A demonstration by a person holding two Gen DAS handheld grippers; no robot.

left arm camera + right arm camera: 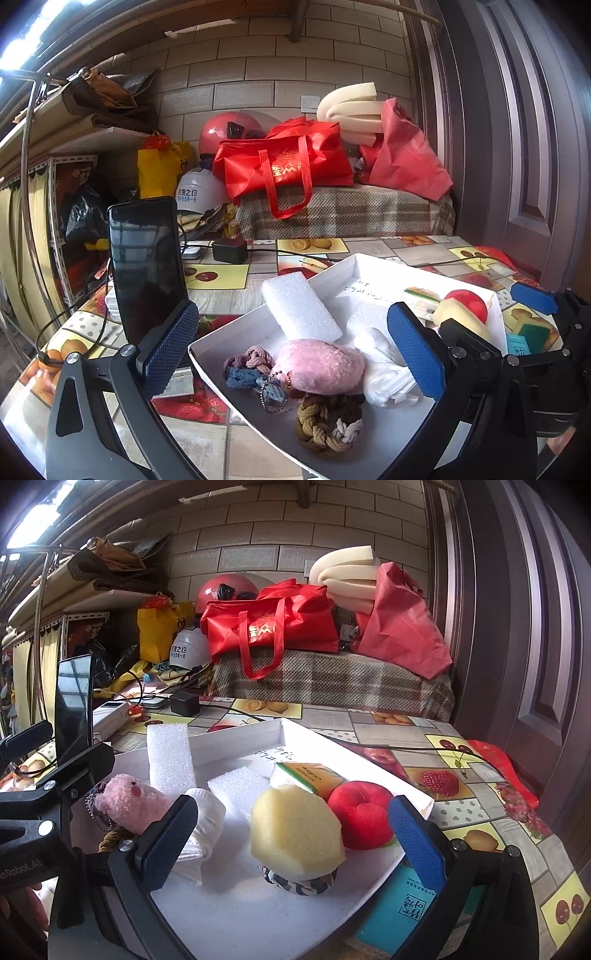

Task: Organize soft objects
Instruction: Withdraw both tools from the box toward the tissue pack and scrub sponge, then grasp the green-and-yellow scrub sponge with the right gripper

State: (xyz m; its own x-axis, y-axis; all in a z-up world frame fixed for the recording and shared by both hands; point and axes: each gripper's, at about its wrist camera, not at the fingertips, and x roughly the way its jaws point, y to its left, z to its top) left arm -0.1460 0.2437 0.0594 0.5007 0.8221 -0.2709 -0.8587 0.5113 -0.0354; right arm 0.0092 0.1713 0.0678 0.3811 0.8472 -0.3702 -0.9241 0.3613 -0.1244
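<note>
Bright daylight from upper left, fisheye bending at edges, corners maybe vignetted.

Pink plush toy (319,365), braided hair ties (328,424), yellow sponge (295,834) lie in white tray (207,350).

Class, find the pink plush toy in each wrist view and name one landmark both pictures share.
Left wrist view: the pink plush toy lies low in the middle, inside the white box, between that gripper's open fingers.
Right wrist view: it sits at the left, behind the near finger.
Shared landmark: the red tote bag behind.
</note>
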